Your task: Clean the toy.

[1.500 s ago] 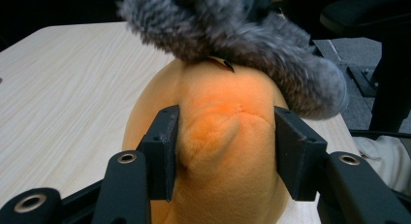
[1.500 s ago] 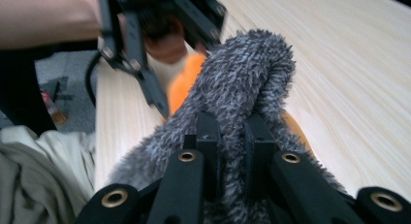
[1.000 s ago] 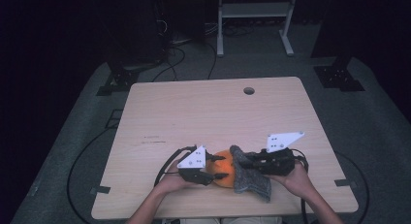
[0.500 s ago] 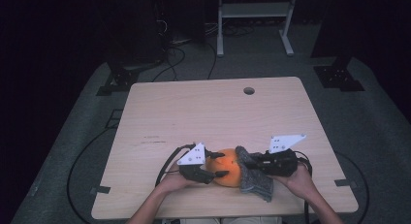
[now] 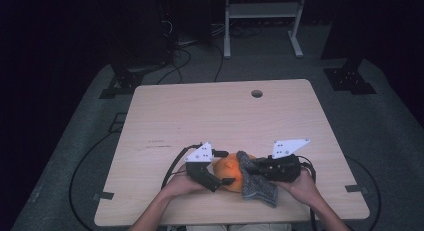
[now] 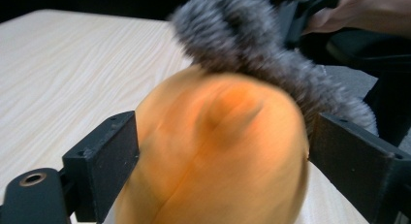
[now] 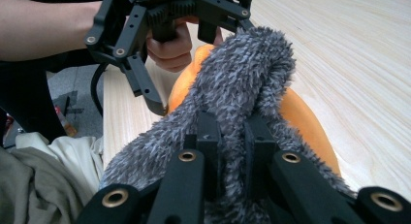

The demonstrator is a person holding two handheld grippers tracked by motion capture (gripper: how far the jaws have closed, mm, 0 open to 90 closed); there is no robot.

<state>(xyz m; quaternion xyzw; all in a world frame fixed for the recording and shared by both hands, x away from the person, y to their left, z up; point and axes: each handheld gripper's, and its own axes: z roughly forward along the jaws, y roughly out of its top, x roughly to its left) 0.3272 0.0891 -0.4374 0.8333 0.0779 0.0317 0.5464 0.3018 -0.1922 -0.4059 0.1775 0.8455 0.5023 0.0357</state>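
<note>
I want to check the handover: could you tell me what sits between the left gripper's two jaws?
The orange ball sits between the open jaws of the left gripper, in the left gripper view. The grey fuzzy sock drapes behind it.

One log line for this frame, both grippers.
left gripper: jaws just opened, around orange ball | right gripper: shut on grey sock | sock draped over ball
</note>
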